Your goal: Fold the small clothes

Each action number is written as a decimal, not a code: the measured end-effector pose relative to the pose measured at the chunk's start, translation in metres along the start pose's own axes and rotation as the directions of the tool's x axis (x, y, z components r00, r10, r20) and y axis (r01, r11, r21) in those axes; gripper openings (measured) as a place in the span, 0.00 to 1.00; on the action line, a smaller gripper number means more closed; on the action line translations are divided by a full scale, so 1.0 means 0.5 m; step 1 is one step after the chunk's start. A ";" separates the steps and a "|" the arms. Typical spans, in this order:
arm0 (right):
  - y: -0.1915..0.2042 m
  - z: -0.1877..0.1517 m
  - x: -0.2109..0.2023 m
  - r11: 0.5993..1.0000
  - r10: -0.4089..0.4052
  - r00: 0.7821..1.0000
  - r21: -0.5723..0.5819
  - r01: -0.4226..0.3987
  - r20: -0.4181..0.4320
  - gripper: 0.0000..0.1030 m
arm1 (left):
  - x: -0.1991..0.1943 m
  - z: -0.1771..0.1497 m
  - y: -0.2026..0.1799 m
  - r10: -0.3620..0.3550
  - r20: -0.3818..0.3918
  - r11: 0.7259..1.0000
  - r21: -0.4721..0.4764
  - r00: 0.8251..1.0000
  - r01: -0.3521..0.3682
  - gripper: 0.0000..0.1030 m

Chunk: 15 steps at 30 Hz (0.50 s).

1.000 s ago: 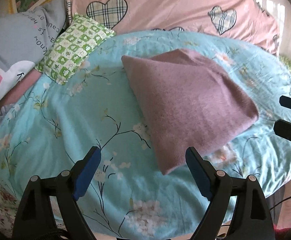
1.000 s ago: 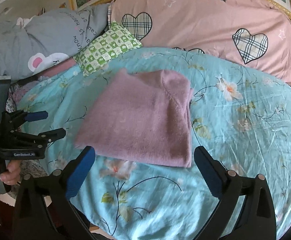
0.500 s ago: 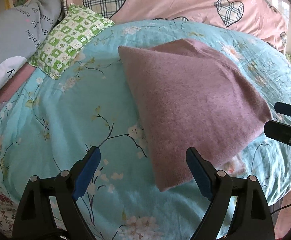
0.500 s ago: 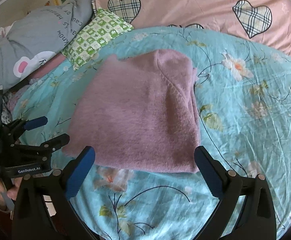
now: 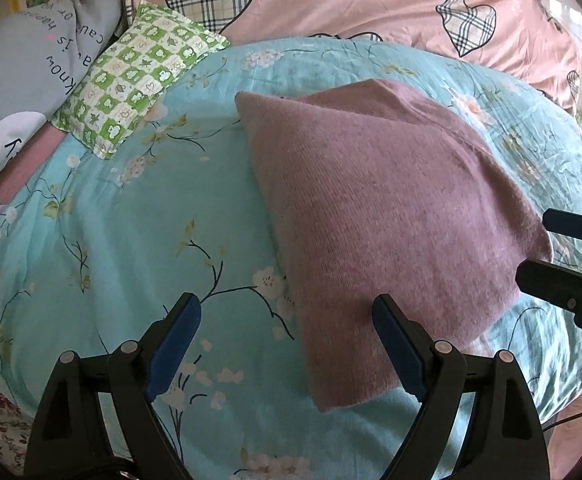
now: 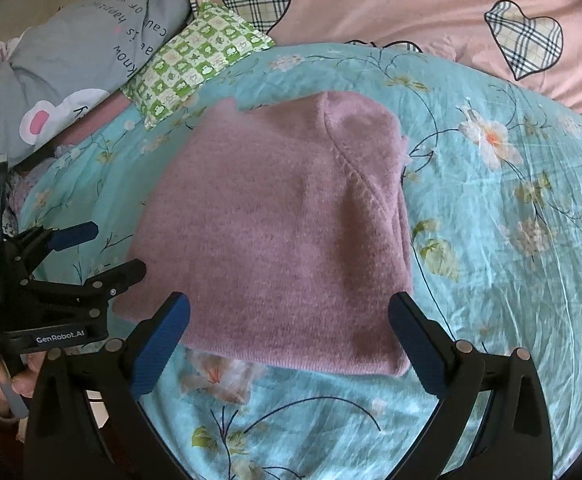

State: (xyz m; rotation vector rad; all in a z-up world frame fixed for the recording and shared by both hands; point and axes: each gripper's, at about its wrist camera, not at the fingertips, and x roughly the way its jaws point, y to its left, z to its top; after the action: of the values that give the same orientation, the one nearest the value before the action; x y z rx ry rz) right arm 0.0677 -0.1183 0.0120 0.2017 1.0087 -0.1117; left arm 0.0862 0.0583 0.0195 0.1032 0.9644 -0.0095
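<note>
A mauve knitted garment (image 5: 391,208) lies folded flat on the turquoise floral bedspread (image 5: 131,220); it also fills the middle of the right wrist view (image 6: 283,224). My left gripper (image 5: 287,344) is open and empty, just short of the garment's near left corner. My right gripper (image 6: 291,336) is open and empty, its jaws straddling the garment's near edge without touching it. Each gripper shows in the other's view, the right one (image 5: 547,248) at the garment's right corner, the left one (image 6: 99,252) at its left corner.
A green checked pillow (image 5: 135,80), a grey printed pillow (image 5: 23,64) and a pink quilt with plaid hearts (image 5: 351,4) lie at the head of the bed. The bed's edge drops off close under both grippers.
Both grippers have moved forward toward the garment, which now looks larger and sits closer to the jaws. Both stayed open. The garment has not moved.
</note>
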 end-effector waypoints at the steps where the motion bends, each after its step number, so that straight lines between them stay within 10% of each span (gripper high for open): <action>1: 0.001 0.002 0.003 1.000 0.002 1.000 -0.004 -0.002 -0.004 0.96 | 0.000 0.000 -0.001 0.000 0.000 1.000 -0.002 1.000 0.000 0.86; 15: 0.008 0.011 0.015 0.999 0.013 1.000 -0.033 -0.013 -0.016 0.96 | 0.001 0.005 -0.002 -0.010 0.007 1.000 -0.022 1.000 0.010 0.86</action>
State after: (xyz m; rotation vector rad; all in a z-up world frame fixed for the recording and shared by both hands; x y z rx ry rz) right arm 0.0770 -0.1154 0.0092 0.1788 1.0240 -0.0813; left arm 0.0884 0.0573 0.0203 0.0782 0.9576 -0.0090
